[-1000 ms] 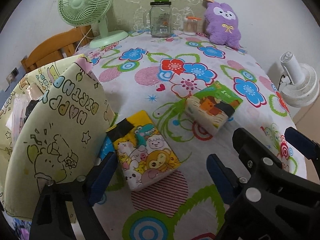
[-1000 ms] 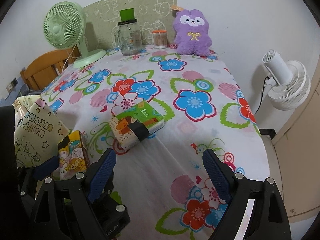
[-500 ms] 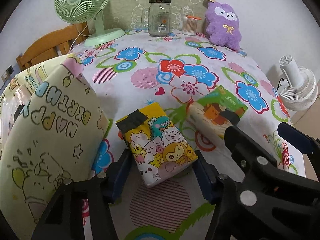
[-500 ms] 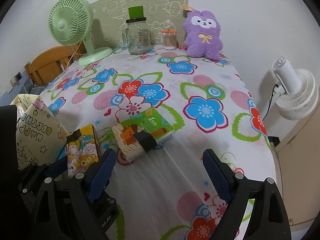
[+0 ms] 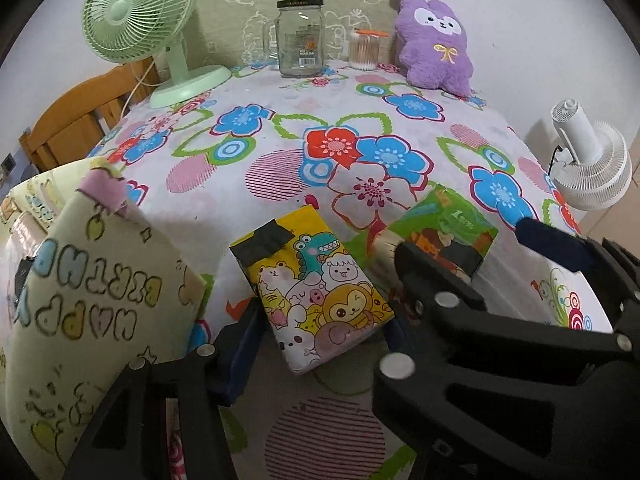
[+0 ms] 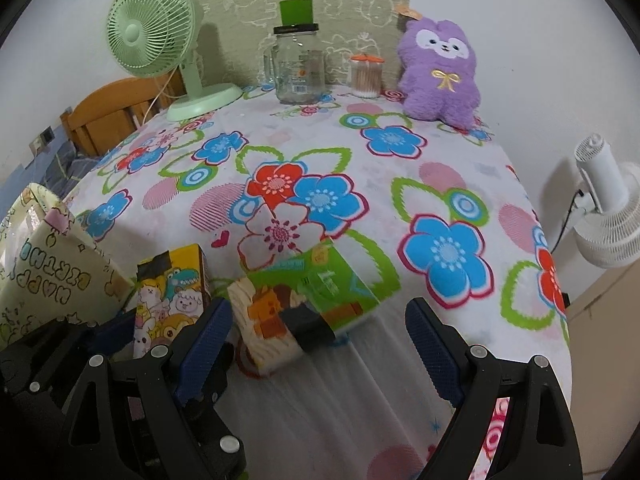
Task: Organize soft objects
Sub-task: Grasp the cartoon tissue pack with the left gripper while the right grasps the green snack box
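A yellow tissue pack with cartoon animals (image 5: pixel 316 288) lies on the flowered tablecloth (image 5: pixel 280 152). My left gripper (image 5: pixel 320 332) has its jaws around the pack's near end, pads at both sides of it. The pack also shows in the right wrist view (image 6: pixel 168 296). A green tissue pack with a black tape band (image 6: pixel 304 304) lies just right of it, also in the left wrist view (image 5: pixel 444 236). My right gripper (image 6: pixel 316 356) is open and empty, just in front of the green pack. A "Happy Birthday" gift bag (image 5: pixel 80 304) stands at the left.
At the table's far end stand a green desk fan (image 5: pixel 140 20), a glass jar with green lid (image 5: pixel 300 40), a cotton-swab pot (image 5: pixel 364 48) and a purple plush (image 5: pixel 434 48). A wooden chair (image 5: pixel 84 120) is at the left, a white fan (image 5: pixel 588 160) beyond the right edge.
My left gripper moved forward and narrowed around the yellow pack. My right gripper moved forward toward the green pack, staying open.
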`<state>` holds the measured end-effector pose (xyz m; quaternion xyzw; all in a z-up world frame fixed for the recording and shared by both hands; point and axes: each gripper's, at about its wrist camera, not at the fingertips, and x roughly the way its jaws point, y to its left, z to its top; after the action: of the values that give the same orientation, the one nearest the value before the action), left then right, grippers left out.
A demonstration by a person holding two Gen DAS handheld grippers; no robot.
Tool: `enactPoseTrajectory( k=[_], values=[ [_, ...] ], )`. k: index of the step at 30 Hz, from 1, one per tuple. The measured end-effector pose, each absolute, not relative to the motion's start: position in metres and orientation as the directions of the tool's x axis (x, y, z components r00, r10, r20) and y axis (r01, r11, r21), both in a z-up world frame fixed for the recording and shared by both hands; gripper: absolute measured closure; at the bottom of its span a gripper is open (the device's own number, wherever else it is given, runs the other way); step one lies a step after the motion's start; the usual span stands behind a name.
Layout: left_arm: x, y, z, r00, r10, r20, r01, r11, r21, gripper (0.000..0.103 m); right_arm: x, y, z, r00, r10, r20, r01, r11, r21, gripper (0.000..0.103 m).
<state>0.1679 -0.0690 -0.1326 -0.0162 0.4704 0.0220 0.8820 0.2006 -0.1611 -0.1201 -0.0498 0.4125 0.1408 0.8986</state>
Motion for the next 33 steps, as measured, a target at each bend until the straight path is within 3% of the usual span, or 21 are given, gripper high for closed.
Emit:
enactPoseTrajectory(
  k=[11,20,33],
  values=[
    [0.171,-0.068,-0.134,0.566,0.003,-0.825,-0.034,0.999,-0.019,0.041,0.216,-0.155,-0.132,0.581,0.253,-0.773,-0.323,0.944,0.066,0.013],
    [0.171,-0.069,-0.134,0.575,0.008,-0.818,-0.022,1.000,-0.005,0.041,0.215,-0.156,-0.134,0.580,0.218,-0.785,-0.290,0.956,0.051,0.023],
    [0.155,-0.079,-0.127,0.578,-0.028,-0.816,0.044,0.999,-0.004,0.045,0.196,-0.163,-0.126,0.594,0.202,-0.779,-0.274,0.961,0.040,0.025]
  ],
)
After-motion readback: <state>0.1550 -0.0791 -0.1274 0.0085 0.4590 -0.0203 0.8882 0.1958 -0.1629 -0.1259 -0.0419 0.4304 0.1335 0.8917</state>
